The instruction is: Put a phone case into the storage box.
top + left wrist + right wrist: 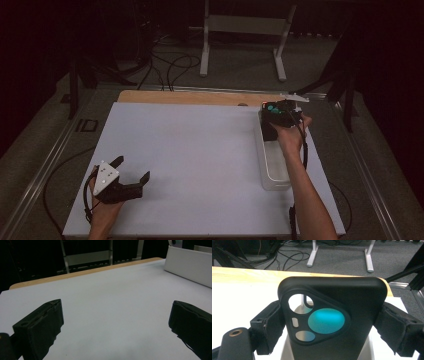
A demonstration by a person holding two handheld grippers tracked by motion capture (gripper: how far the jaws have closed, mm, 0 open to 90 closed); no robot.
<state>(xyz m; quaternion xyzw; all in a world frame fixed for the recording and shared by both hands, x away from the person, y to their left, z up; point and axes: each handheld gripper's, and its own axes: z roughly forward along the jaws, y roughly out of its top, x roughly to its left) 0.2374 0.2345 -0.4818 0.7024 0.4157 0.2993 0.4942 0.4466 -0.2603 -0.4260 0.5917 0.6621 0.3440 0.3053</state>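
At the far right of the white table (200, 150), the right gripper (283, 116) holds a black phone case (337, 315), squeezed between its two jaws. The case has a big cut-out with round holes. It is over the far end of a clear plastic bin (274, 172), which sits along the table's right edge. The left gripper (131, 172) rests near the front left corner, its jaws wide apart with nothing between them. A white metal stand (245, 30) and cables (170, 67) are on the floor behind the table.
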